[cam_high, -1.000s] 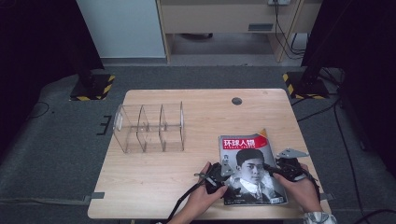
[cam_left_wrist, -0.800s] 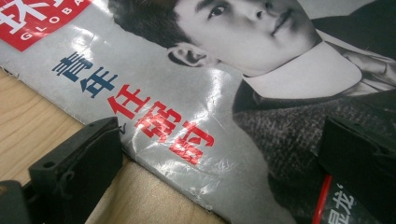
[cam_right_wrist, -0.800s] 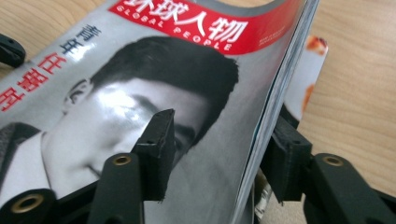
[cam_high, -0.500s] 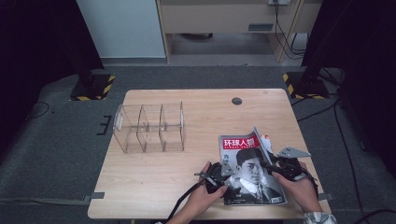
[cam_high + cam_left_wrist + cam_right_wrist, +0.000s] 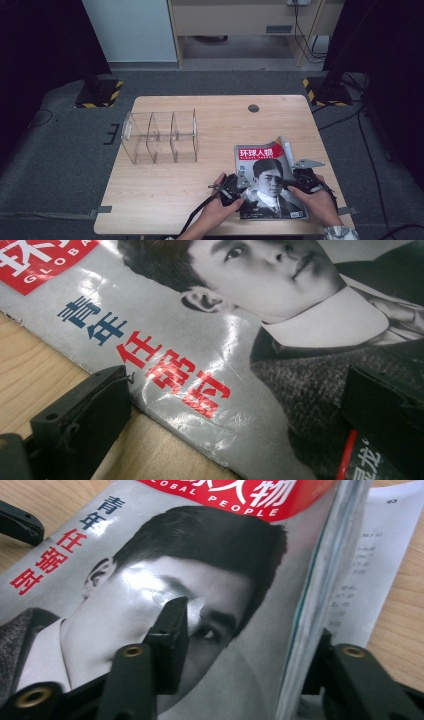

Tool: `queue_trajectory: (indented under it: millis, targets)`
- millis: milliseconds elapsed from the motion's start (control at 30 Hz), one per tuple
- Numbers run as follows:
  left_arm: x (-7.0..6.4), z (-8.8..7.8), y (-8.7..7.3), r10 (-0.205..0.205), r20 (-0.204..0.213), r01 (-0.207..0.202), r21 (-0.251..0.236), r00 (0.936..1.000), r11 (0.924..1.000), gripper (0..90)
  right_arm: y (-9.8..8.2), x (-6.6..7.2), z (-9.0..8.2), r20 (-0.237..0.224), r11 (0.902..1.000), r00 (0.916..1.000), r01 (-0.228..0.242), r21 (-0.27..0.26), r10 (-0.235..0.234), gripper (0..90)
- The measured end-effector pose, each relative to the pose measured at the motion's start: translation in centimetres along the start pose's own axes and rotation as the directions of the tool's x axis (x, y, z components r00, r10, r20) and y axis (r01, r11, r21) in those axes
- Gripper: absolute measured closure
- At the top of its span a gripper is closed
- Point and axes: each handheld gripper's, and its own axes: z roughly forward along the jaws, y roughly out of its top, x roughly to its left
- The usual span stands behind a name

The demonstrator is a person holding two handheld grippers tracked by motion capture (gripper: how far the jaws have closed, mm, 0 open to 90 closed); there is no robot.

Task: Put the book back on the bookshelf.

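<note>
The magazine lies flat at the near right of the counter, cover up. Its right-hand page edge is fanned and lifted a bit, with an inner page peeking out past it.

My right hand-held gripper is at that lifted edge. From its own camera, the right hand-held gripper stands about half open. One jaw rests over the printed cover and the other sits just outside the stack of page edges, so the edge is between the jaws. I don't see both pads pressing, so I wouldn't call it a grip.

The left hand-held gripper is at the opposite long edge and spread wide. In its own view, the left hand-held gripper has one jaw on bare wood just beside the magazine and the other over the cover. It isn't holding anything.

This looks like opening or picking up the magazine from the right side. I'd slide the outer right jaw further under the lifted pages before closing, so it bites a decent bundle and not just the glossy cover. That cover looks slippery and creases easily.

I'd keep the left one low as a stop so the whole thing can't skate toward the clear divider rack, which is well apart at the back left.
</note>
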Motion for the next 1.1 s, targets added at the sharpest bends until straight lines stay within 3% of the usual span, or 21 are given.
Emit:
queue_trajectory:
  millis: [267, 400, 567, 700, 800, 1100]
  targets:
    - [-0.1, 0.2, 0.2, -0.036, -0.026, 0.036, -0.004, 0.9990, 0.9994, 0.0, 0.1, -0.2, -0.3, 0.003, 0.9996, 0.9997, -0.024, -0.014, 0.024, 68.0]
    - [-0.2, 0.3, 0.3, -0.047, -0.038, 0.047, -0.004, 0.9982, 0.9989, 0.0, 0.5, 0.2, -0.6, 0.019, 0.9998, 0.9997, -0.013, -0.017, 0.014, 76.5]
    - [0.1, 0.0, 0.1, -0.059, -0.018, 0.059, -0.020, 0.9981, 0.9981, 0.0, 0.7, 0.3, -0.9, 0.017, 0.9998, 0.9998, -0.010, -0.020, 0.010, 82.5]
    - [1.0, -0.4, 0.0, -0.127, -0.020, 0.125, -0.080, 0.9918, 0.9890, 4.4, 0.7, 0.4, -1.0, 0.013, 0.9993, 0.9997, -0.021, -0.032, 0.021, 84.3]
    - [1.6, -0.6, 0.0, -0.145, -0.028, 0.141, -0.115, 0.9891, 0.9834, 5.4, 0.7, 0.3, -1.1, 0.005, 0.9986, 0.9995, -0.031, -0.044, 0.031, 85.0]
    - [2.4, -0.8, -0.2, -0.176, -0.060, 0.166, -0.150, 0.9825, 0.9747, 6.1, 1.1, 0.6, -1.9, -0.020, 0.9963, 0.9995, -0.024, -0.082, 0.023, 87.5]
